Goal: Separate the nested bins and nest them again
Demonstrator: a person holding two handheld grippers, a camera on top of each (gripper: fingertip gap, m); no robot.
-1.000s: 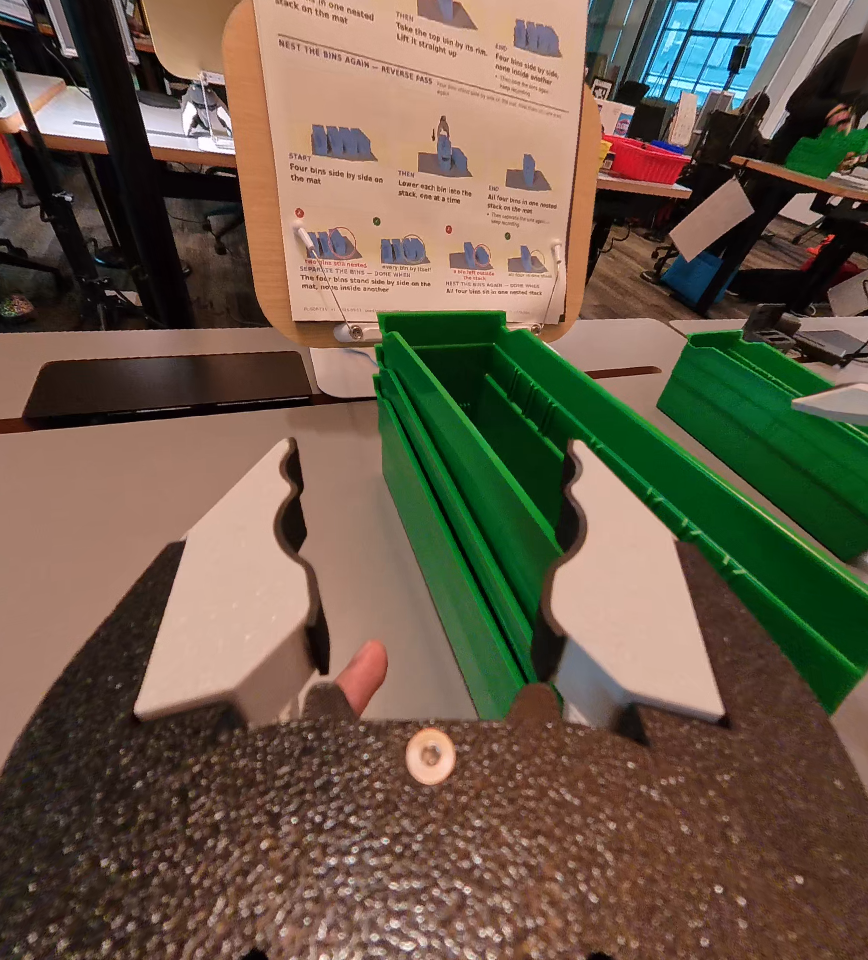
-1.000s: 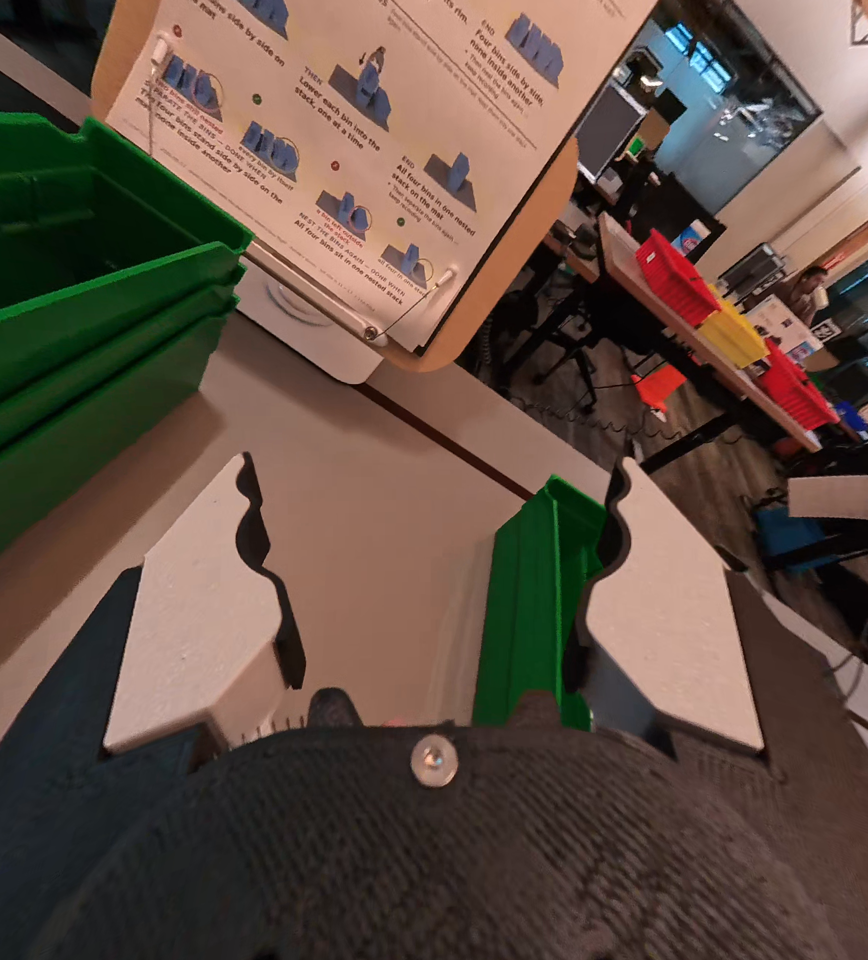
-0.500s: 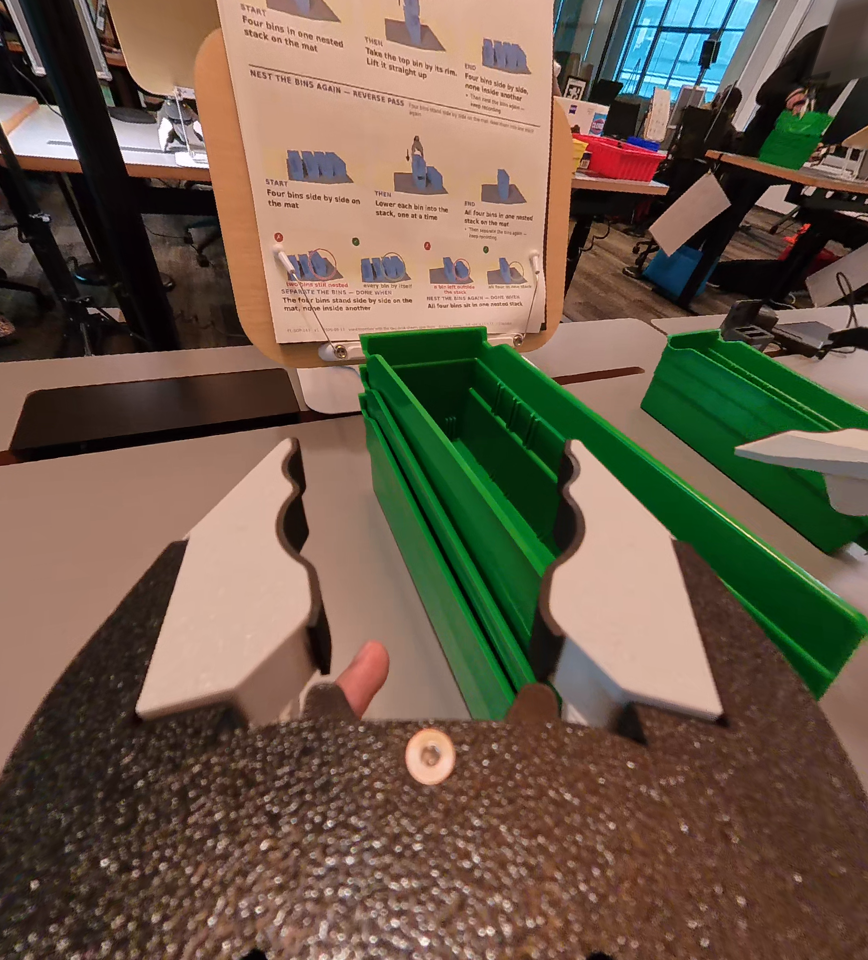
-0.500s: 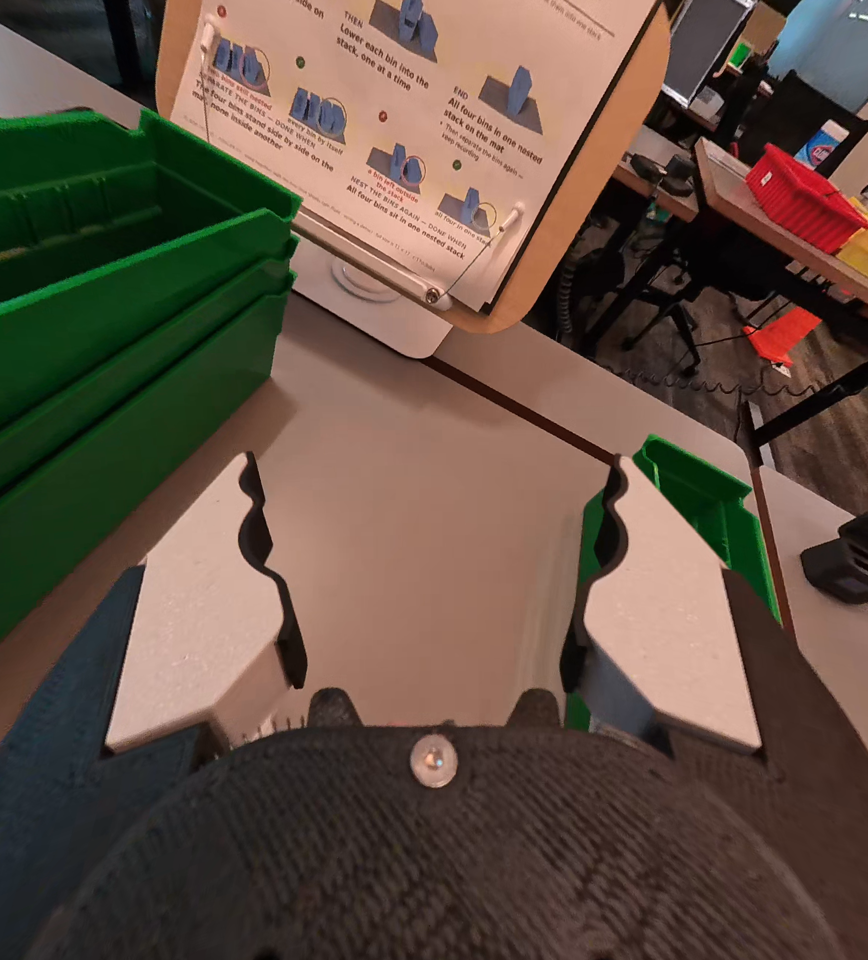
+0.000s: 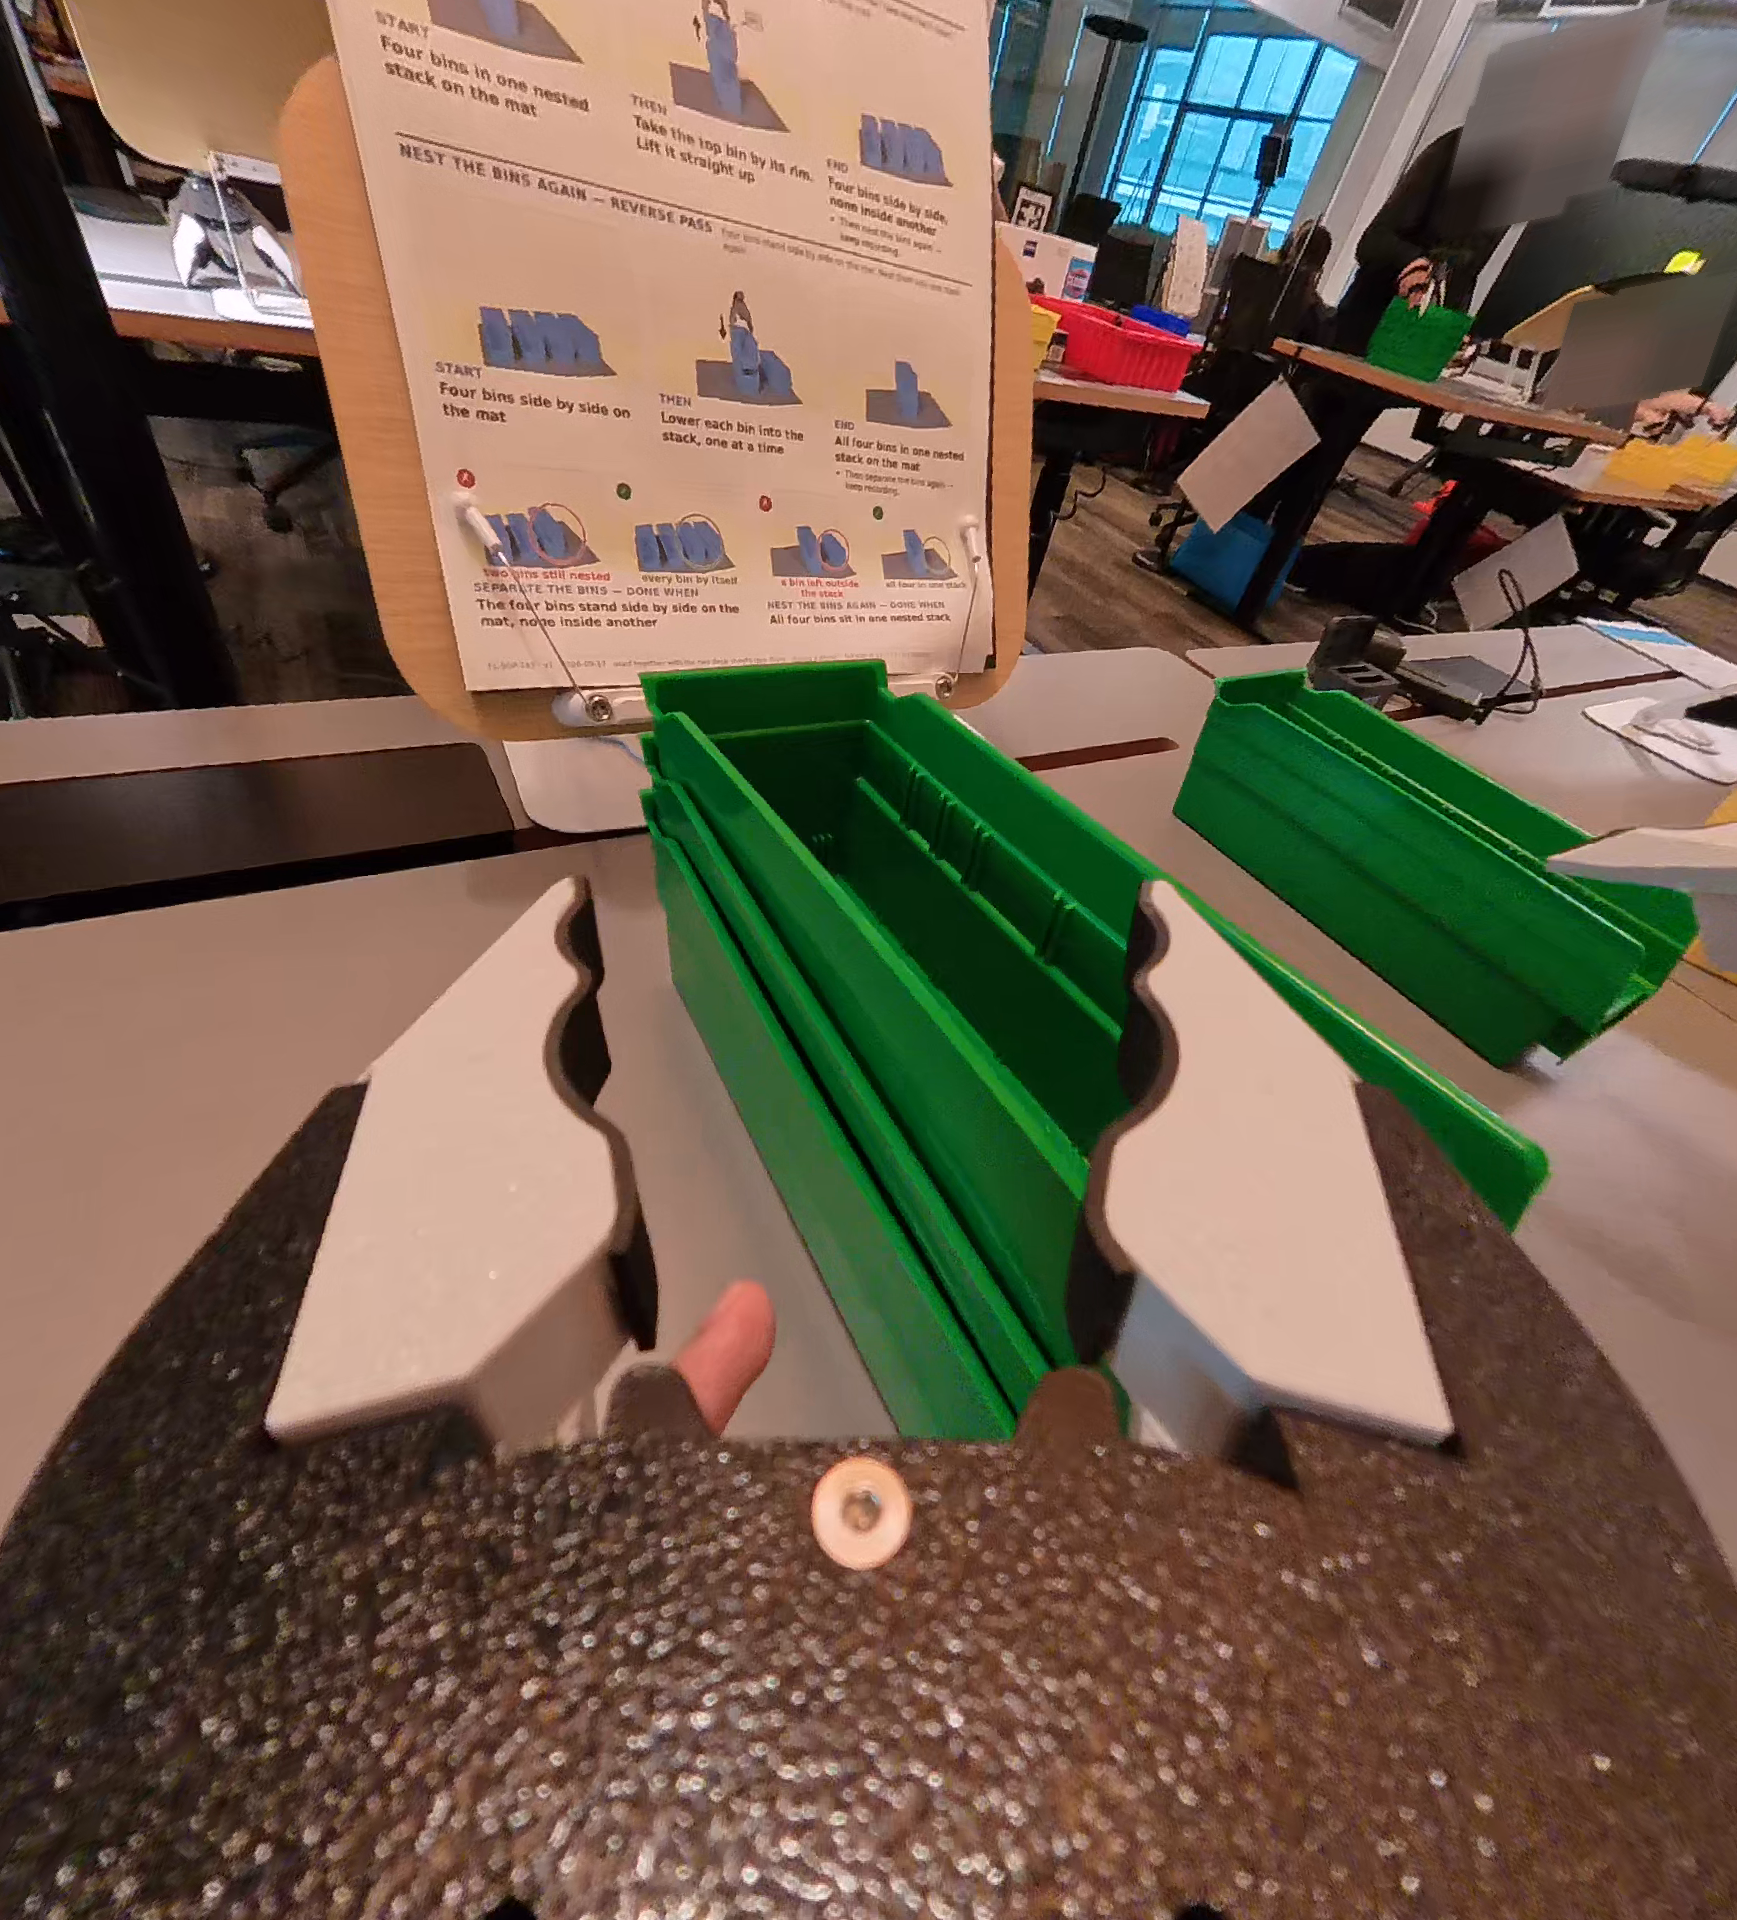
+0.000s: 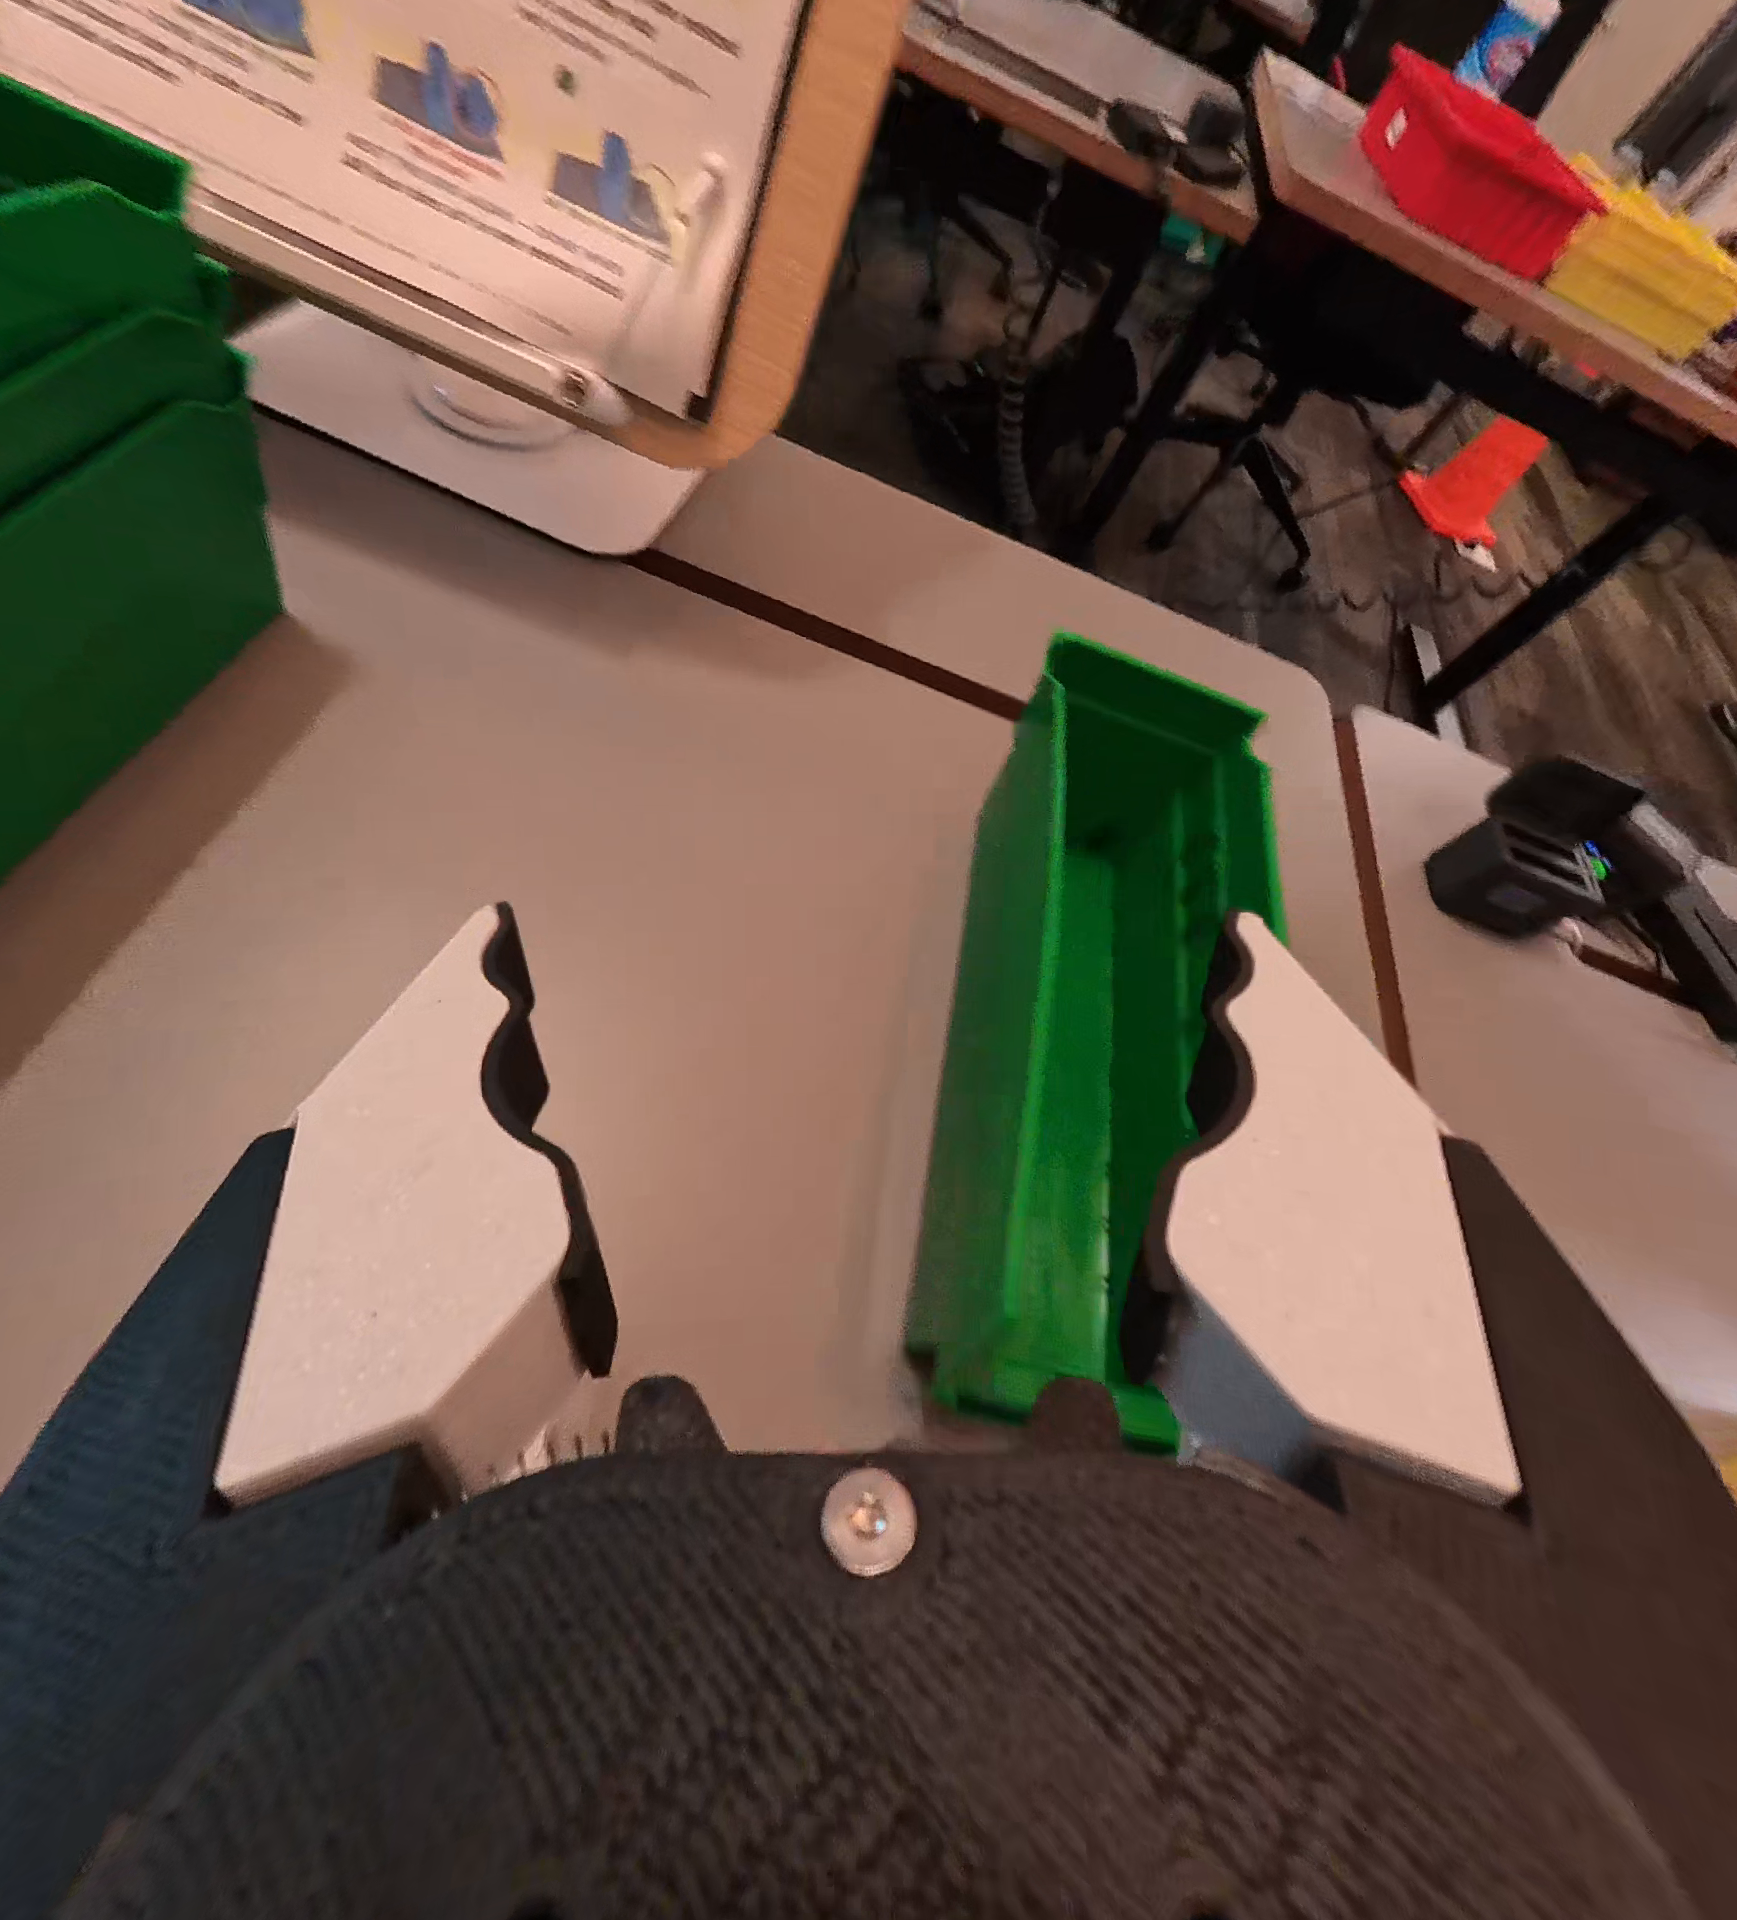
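one green bin point(image 6: 1082, 997) already stands alone near the counter's point(image 6: 635, 831) far right corner; the nested stack point(image 5: 843, 987) mid-counter awaits separating, then re-nesting. left gripper point(image 5: 864, 1091) and right gripper point(image 6: 874, 1122) both spread, empty

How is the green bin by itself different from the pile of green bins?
The single bin stands alone on the table near its right edge; the stack has several bins nested together in front of the instruction board. The single bin sits lower than the stack. Both are long, green and open-topped.
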